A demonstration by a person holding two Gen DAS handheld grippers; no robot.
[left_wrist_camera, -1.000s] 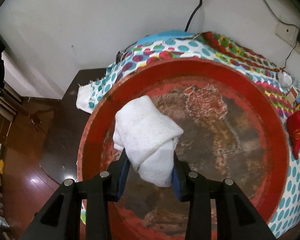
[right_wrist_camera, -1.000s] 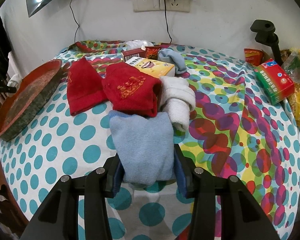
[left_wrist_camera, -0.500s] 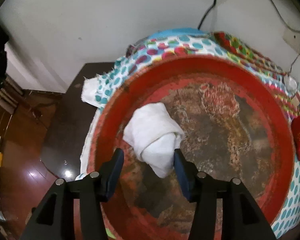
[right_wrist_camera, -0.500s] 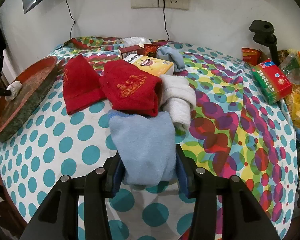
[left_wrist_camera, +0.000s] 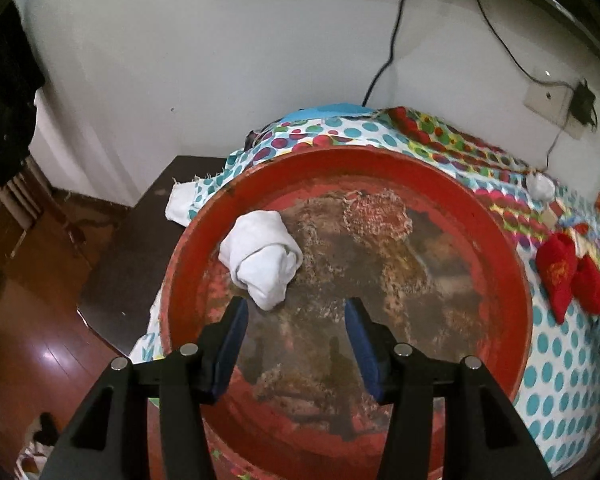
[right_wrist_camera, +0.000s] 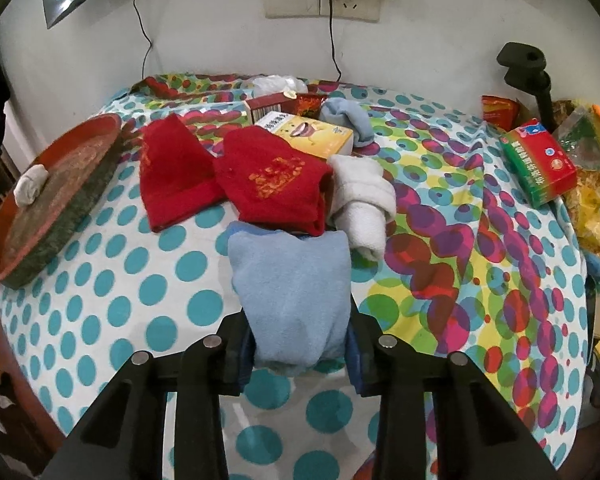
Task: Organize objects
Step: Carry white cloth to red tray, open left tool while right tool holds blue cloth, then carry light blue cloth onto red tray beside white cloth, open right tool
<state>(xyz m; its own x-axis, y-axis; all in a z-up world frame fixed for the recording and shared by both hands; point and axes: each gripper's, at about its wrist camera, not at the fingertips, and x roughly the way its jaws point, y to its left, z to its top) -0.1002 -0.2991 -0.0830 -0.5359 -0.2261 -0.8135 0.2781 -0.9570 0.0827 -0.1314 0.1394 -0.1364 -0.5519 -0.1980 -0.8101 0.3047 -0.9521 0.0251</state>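
Observation:
A rolled white sock (left_wrist_camera: pixel 264 262) lies on the worn red round tray (left_wrist_camera: pixel 519 280), just beyond my left gripper (left_wrist_camera: pixel 294 306), which hovers open and empty over the tray. In the right wrist view the same tray (right_wrist_camera: pixel 4 240) sits at the table's left edge with the white roll (right_wrist_camera: pixel 30 184) on it. My right gripper (right_wrist_camera: pixel 300 332) is closing on a light blue sock (right_wrist_camera: pixel 292 280), pads pressing its near end. Just beyond it lie two red socks (right_wrist_camera: pixel 176 168) (right_wrist_camera: pixel 276 180) and another white sock roll (right_wrist_camera: pixel 363 200).
A dotted tablecloth (right_wrist_camera: pixel 100 280) covers the round table. Behind the socks are a yellow box (right_wrist_camera: pixel 311 134), another light blue sock (right_wrist_camera: pixel 347 120) and a red box (right_wrist_camera: pixel 268 104). A green-red box (right_wrist_camera: pixel 539 164) and snack bags (right_wrist_camera: pixel 591 200) crowd the right edge. Cables hang from the wall socket (right_wrist_camera: pixel 319 0).
My left gripper opened, let the white sock roll drop onto the tray, and drew back and up from it. My right gripper stayed in place and squeezed tighter on the light blue sock.

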